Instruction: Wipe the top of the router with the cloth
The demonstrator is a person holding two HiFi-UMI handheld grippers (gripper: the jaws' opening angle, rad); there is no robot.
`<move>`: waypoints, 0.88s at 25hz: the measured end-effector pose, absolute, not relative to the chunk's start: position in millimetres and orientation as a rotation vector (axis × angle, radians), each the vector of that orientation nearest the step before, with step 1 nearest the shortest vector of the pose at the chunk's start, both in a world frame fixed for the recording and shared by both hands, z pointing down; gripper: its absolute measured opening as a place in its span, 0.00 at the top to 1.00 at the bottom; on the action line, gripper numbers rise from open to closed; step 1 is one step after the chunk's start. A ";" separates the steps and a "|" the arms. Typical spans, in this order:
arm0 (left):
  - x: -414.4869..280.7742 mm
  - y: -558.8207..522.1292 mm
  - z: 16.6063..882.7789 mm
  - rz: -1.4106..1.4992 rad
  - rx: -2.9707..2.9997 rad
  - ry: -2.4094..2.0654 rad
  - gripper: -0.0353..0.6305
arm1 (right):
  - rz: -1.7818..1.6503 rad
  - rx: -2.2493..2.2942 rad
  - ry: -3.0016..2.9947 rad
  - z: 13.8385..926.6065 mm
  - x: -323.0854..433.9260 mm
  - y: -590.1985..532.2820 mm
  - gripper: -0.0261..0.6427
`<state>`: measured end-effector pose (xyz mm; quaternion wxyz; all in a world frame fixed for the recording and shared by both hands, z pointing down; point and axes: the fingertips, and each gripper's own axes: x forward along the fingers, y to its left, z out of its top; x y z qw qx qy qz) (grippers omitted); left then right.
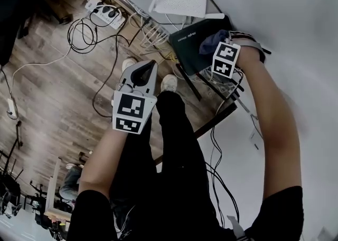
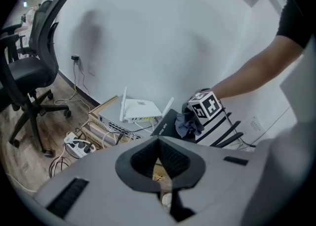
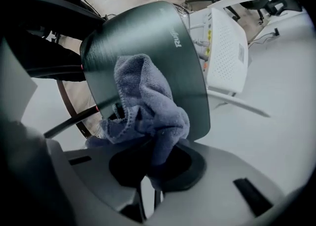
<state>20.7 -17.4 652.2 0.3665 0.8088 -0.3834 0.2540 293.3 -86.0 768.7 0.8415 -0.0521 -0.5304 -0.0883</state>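
On the flat top of the dark router, the blue-grey cloth is lying bunched, one fold being pinched by the right gripper, whose jaws are pressing together on the fabric. The left gripper is hanging well apart from the router, jaws together and carrying nothing. A white router is standing just beside the dark one. The cloth is looking soft, light and limp, so a gathered fold is probably serving best as the hold; the brushed lid is appearing smooth, and the light casing may be sliding under pressure.
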 end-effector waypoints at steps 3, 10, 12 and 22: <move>19.5 -12.9 632.6 0.630 2.080 -1.025 0.95 | -0.218 -0.031 -1.158 744.3 282.1 -94.4 0.91; -9.9 0.2 558.9 0.541 1.990 -1.218 0.95 | -0.218 0.350 -1.395 639.3 235.0 -90.8 0.91; -19.5 -8.6 532.9 0.524 2.013 -1.288 0.95 | -0.215 0.496 -1.470 604.0 221.3 -100.1 0.91; -40.1 -4.2 343.8 0.414 2.019 -1.589 0.95 | 0.356 1.266 -2.041 387.8 178.1 -65.6 0.91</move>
